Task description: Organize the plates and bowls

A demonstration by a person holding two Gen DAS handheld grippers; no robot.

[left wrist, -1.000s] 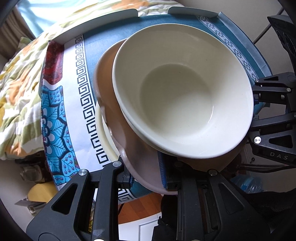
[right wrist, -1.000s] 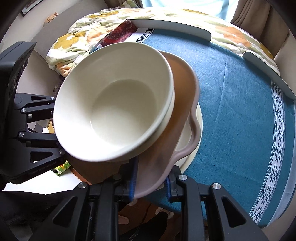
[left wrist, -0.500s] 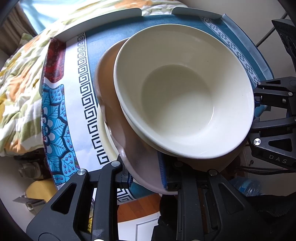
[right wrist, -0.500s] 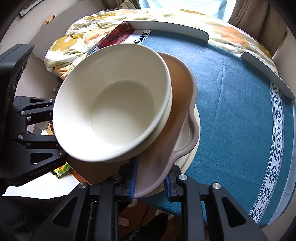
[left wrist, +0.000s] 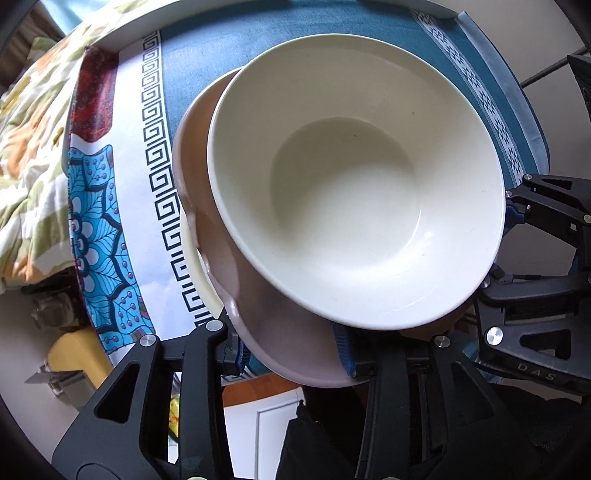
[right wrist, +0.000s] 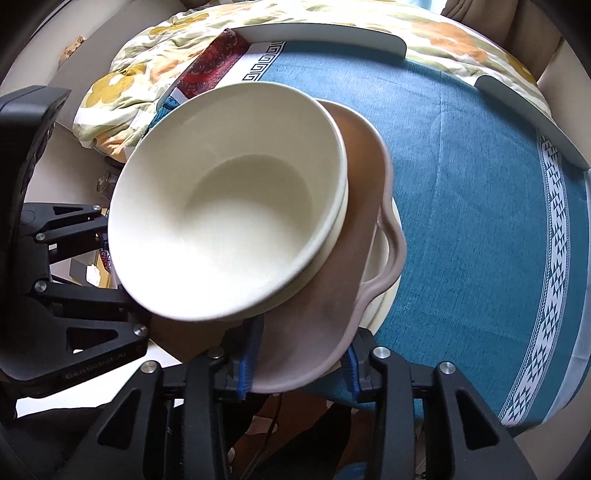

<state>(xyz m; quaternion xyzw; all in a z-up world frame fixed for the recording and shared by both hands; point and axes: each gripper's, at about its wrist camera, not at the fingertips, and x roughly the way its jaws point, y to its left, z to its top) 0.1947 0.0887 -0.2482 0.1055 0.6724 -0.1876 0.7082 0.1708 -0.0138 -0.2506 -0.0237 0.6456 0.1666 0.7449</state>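
Note:
A cream bowl sits on a brown scalloped plate, with a second cream rim showing just under the bowl. Under the brown plate lies a cream plate on the blue-clothed table. My left gripper points down at the brown plate's near rim. Its jaws are opening, and the rim lies between the blue pads without being pinched. My right gripper straddles the opposite rim the same way, jaws opening. Each gripper shows at the edge of the other's view.
The stack stands near the table's edge, with floor visible below. White raised rails border the far side. A patterned cloth covers the table's left end, and floral bedding lies beyond it.
Both grippers' jaws have widened around the brown plate's rim, which they pinched before. The stack has hardly shifted in either view.

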